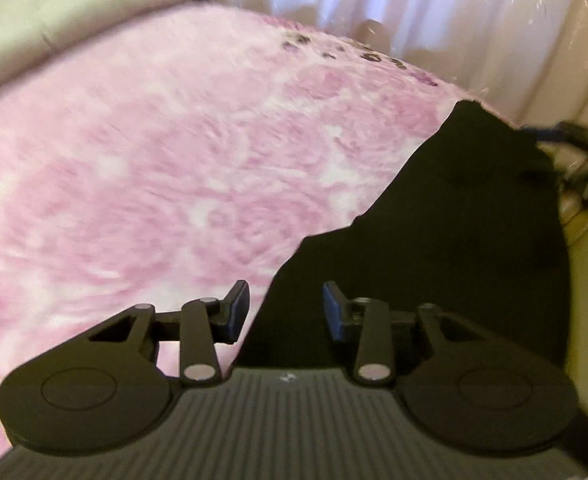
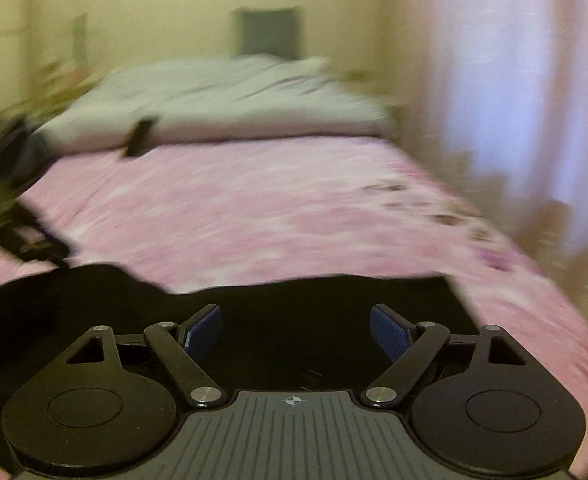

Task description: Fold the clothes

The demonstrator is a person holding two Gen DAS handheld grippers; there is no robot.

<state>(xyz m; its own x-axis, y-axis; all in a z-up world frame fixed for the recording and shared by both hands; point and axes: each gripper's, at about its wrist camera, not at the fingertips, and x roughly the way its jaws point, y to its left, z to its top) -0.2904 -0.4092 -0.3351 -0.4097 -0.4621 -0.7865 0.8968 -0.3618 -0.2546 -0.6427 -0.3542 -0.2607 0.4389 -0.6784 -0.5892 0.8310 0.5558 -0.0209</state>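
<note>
A bed (image 2: pixel 254 208) under a pink floral blanket (image 1: pixel 154 160) fills both views, with a pale grey duvet (image 2: pixel 222 100) heaped at its far end and white curtains (image 1: pixel 333 0) along one side. A black garment (image 2: pixel 274 320) lies spread on the blanket at the near edge of the bed, directly below both tools. The right tool (image 2: pixel 295 332) hangs over the cloth with its blue pads (image 2: pixel 389 336) set wide apart and nothing between them, while the left tool (image 1: pixel 286 310) has its pads narrower, open over the garment's edge and gripping nothing.
</note>
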